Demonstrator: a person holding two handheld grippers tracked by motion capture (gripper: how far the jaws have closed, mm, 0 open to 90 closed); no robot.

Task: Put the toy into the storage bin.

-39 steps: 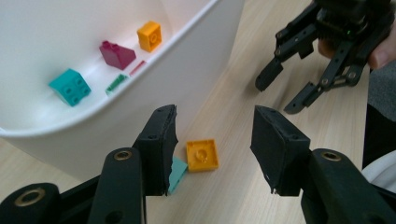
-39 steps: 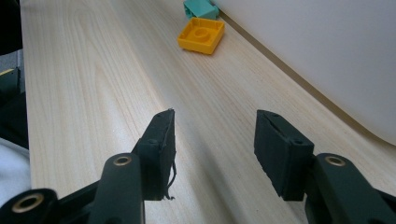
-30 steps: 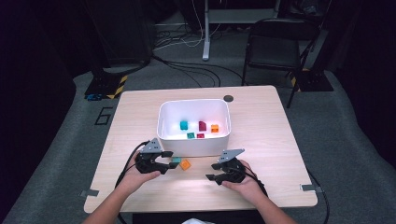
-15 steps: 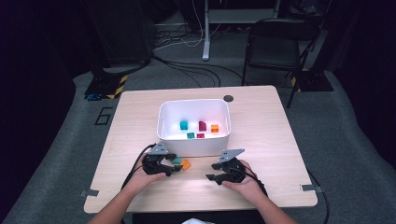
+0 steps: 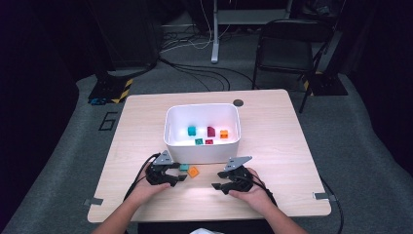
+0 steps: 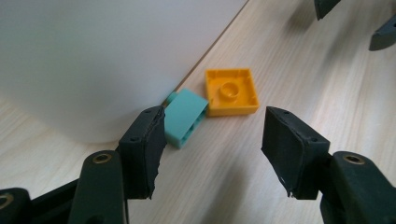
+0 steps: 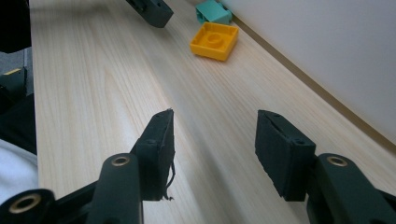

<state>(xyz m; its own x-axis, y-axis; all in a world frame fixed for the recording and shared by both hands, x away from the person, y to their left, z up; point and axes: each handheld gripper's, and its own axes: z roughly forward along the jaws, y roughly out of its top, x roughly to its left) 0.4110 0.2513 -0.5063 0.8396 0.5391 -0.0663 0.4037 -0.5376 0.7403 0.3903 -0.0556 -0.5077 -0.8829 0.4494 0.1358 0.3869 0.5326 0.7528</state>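
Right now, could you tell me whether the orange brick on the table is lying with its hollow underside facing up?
Yes, the orange brick lies flat with its open, hollow underside facing upward beside the teal brick.

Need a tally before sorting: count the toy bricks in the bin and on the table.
7. Five lie in the white bin: teal, maroon, orange, green, red. Two lie on the table: teal brick, yellow-orange brick. Others may be hidden.

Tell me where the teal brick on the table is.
In the left gripper view the teal brick lies against the white bin's base, touching the orange brick, just ahead of the left gripper.
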